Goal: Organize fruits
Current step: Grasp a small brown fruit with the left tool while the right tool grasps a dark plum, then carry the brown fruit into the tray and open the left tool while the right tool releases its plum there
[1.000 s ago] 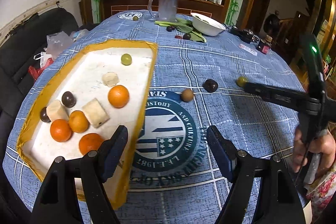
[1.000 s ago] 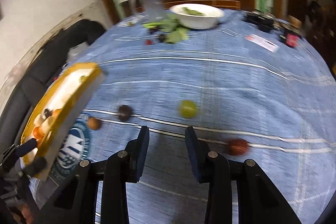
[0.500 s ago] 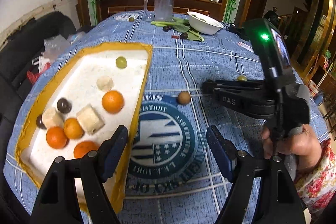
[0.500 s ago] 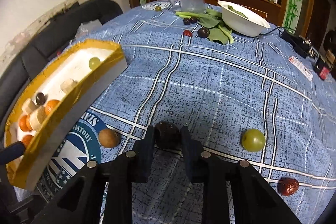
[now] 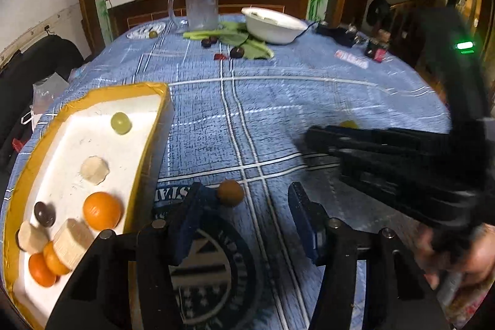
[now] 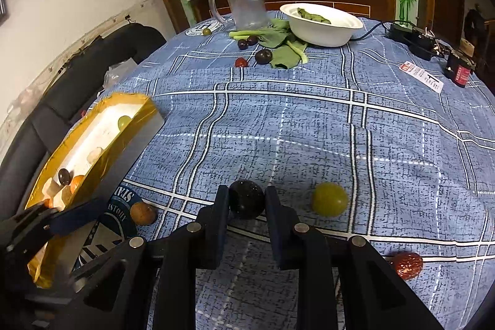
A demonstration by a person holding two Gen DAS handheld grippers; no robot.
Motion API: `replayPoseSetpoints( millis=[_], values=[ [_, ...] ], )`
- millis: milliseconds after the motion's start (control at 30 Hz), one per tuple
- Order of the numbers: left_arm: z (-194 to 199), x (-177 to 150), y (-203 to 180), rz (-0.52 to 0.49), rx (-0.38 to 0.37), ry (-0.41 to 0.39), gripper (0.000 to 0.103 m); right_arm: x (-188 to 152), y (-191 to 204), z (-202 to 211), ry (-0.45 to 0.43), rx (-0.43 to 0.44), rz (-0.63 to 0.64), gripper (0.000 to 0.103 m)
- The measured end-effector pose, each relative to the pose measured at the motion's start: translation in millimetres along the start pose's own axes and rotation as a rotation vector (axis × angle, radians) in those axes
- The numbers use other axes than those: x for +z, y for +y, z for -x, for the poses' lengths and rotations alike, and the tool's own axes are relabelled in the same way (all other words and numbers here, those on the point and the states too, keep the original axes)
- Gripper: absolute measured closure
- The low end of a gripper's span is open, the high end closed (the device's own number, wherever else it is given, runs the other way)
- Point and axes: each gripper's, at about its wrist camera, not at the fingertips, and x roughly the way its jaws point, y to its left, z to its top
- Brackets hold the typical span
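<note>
At the 9 o'clock side of the blue checked tablecloth [image 6: 309, 126] lies a shallow tray [image 5: 145, 150] with a white floor and a yellow taped rim. Inside it, as the left wrist view shows, are a green grape [image 5: 120, 122] toward 12 o'clock, a pale cut piece [image 5: 94, 170] below it, an orange [image 5: 101, 210] near the middle, a dark small fruit [image 5: 44, 214] at the 9 o'clock side, and more oranges and pale pieces close together at 7 o'clock.

The left gripper [image 5: 244, 203] stands just beside the tray, over the round printed emblem [image 5: 213, 268] of the cloth. Its jaws are closing, and the small brown fruit [image 5: 230, 193] sits between them, touching or almost touching the left pad (I cannot tell which), while the right pad is clearly apart from it. The fruit rests on the cloth.

Further to 3 o'clock, the right gripper [image 6: 246, 204] has its jaws clamped on a dark round fruit [image 6: 246, 203], both pads pressing its sides; whether the fruit is off the cloth is not clear. Near it at 3 o'clock lies a loose green grape [image 6: 329, 199], and a red date [image 6: 407, 264] lies at 4 o'clock.

At the far 12 o'clock edge stand a clear mug [image 6: 244, 3] and a white bowl [image 6: 321, 23], with green leaves [image 6: 284, 51] and some dark fruits [image 6: 263, 56] beside them.
</note>
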Motion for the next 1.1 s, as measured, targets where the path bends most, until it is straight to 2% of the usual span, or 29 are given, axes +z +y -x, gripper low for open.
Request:
replayPoseSetpoints(
  millis=[100,200,267,300,467,600,700,900,1100],
  values=[
    [-8.9,0.5,-1.9,-0.028,0.047,0.002,0.05,-0.3,-0.1,2.9,-0.006,0.007,0.0,0.078],
    [-11.6,-0.2,-6.3,-0.054,0.043,-0.005,0.055,-0.6,1.5,2.2,-0.004,0.012,0.004,0.078],
    [-17.7,-1.9,-8.8,-0.068,0.031,0.008,0.077,-1.3,2.7,0.1,0.002,0.014,0.005,0.078],
    [-21.3,-4.2,-10.2,-0.08,0.041,0.012,0.082,-1.9,3.2,-0.7,0.005,0.014,0.005,0.078],
    [-20.3,-3.9,-4.2,-0.053,-0.004,0.001,0.082,-3.0,4.0,-2.3,0.007,0.009,0.005,0.078],
    [-15.2,-4.0,6.4,0.007,-0.04,-0.028,0.082,-3.7,4.8,-2.6,0.002,0.003,0.004,0.078],
    [-8.5,-4.3,7.3,0.02,-0.025,-0.048,0.081,-3.4,5.1,-2.3,-0.005,-0.003,0.01,0.078],
    [32.6,-9.7,19.7,0.071,-0.003,-0.097,0.081,-3.5,8.5,3.3,-0.033,0.014,0.022,0.078],
    [77.0,-24.8,80.7,0.254,0.047,-0.128,0.081,-5.4,12.7,6.5,-0.043,0.027,0.027,0.078]
  ],
)
